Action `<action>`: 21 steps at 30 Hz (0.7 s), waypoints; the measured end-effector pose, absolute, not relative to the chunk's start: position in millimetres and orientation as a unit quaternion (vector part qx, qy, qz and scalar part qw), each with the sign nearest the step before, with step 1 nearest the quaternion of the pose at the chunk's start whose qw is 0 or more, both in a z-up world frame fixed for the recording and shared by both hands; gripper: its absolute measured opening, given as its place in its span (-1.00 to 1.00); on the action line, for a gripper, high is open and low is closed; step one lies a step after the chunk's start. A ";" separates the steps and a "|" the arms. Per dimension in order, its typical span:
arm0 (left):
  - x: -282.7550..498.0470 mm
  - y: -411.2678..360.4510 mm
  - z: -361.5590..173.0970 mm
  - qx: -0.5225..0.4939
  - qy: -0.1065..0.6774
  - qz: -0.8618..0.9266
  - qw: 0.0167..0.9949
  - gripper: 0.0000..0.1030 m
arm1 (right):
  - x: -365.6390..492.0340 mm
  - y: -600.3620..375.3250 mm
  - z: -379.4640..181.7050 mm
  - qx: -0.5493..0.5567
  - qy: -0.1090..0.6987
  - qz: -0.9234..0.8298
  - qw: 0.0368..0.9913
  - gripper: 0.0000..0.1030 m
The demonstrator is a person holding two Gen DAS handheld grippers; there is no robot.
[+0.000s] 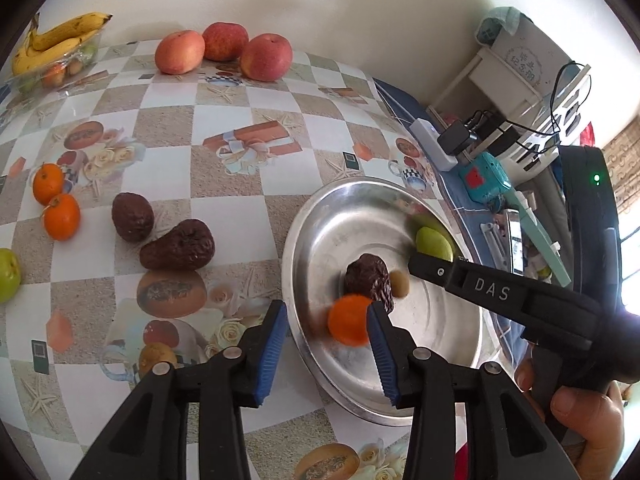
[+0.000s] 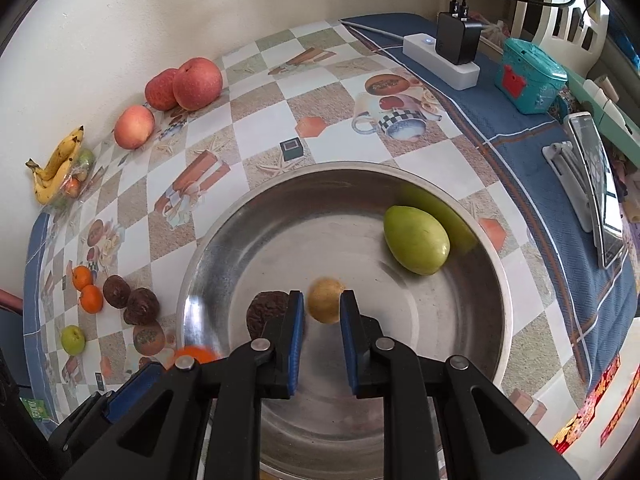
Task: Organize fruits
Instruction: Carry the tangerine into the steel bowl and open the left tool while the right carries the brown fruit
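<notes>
While your left tool point(image 1: 326, 307) hangs released over the steel bowl point(image 1: 440, 340), one blurred orange point(image 1: 347, 326) shows between its parted pads, not pinched. You have four fruits in that bowl: the orange, one brown avocado point(image 1: 366, 278), one small olive fruit point(image 1: 399, 283) and one green fruit point(image 1: 434, 242), with your right tool point(image 1: 413, 260) reaching in beside it. Out on the tabletop point(image 1: 240, 208) count two loose avocados point(image 1: 132, 216), two loose oranges point(image 1: 62, 216), three apples point(image 1: 266, 56), one round green fruit point(image 1: 8, 274) and one banana bunch point(image 1: 56, 40). From the right wrist, your right tool is clenched and empty above the bowl, the small olive fruit just past its tips, the brown avocado left of them.
</notes>
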State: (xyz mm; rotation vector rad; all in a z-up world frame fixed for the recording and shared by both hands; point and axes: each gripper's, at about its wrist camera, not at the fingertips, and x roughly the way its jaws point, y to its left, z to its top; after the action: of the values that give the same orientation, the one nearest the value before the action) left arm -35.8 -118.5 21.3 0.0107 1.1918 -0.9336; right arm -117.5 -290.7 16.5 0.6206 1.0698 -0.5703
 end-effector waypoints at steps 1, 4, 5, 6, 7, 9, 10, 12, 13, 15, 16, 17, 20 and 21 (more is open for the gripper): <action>-35.0 -118.0 20.8 0.004 0.542 -0.421 0.727 -0.12 | -117.1 -290.5 16.2 0.286 0.496 -0.263 0.776 -0.63; -30.3 -114.2 18.2 0.010 0.547 -0.402 0.734 0.05 | -116.3 -290.1 15.2 0.284 0.499 -0.264 0.774 -0.62; -28.5 -113.2 16.6 0.016 0.549 -0.391 0.739 0.19 | -116.6 -290.3 14.9 0.285 0.500 -0.266 0.773 -0.62; -25.5 -111.0 13.8 0.023 0.552 -0.373 0.745 0.22 | -116.9 -290.6 14.5 0.285 0.501 -0.267 0.772 -0.61; -23.0 -108.9 11.1 0.025 0.556 -0.364 0.747 0.22 | -117.0 -290.9 14.1 0.286 0.502 -0.268 0.771 -0.60; -18.0 -103.6 5.8 0.022 0.566 -0.345 0.748 0.22 | -116.2 -290.6 13.2 0.284 0.506 -0.270 0.769 -0.48; -14.8 -100.2 3.6 0.018 0.571 -0.337 0.749 0.23 | -115.9 -290.3 13.3 0.282 0.508 -0.270 0.768 -0.42; -10.1 -94.8 2.4 0.015 0.573 -0.323 0.753 0.27 | -115.0 -288.9 13.9 0.277 0.510 -0.271 0.768 -0.32; -8.3 -93.1 2.9 0.014 0.571 -0.320 0.756 0.29 | -114.5 -288.2 14.4 0.275 0.510 -0.270 0.769 -0.31; -5.5 -88.9 5.0 0.016 0.566 -0.310 0.764 0.34 | -112.9 -286.0 15.3 0.269 0.511 -0.269 0.771 -0.31; -4.6 -87.5 5.9 0.016 0.565 -0.306 0.766 0.35 | -111.9 -284.8 15.5 0.265 0.512 -0.267 0.772 -0.31; -3.4 -85.8 6.1 0.016 0.565 -0.303 0.768 0.35 | -111.1 -283.7 15.6 0.263 0.514 -0.266 0.772 -0.31; 2.1 -80.3 5.3 0.012 0.566 -0.289 0.772 0.35 | -109.2 -281.2 15.2 0.259 0.517 -0.264 0.772 -0.30; 3.6 -78.1 5.0 0.010 0.567 -0.285 0.773 0.35 | -108.6 -280.7 15.1 0.259 0.517 -0.263 0.772 -0.30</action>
State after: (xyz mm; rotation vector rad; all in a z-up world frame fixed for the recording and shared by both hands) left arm 3.6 -78.1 5.0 0.0216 1.2286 -0.6169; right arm -108.6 -280.7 15.1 0.5612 1.1215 -0.5705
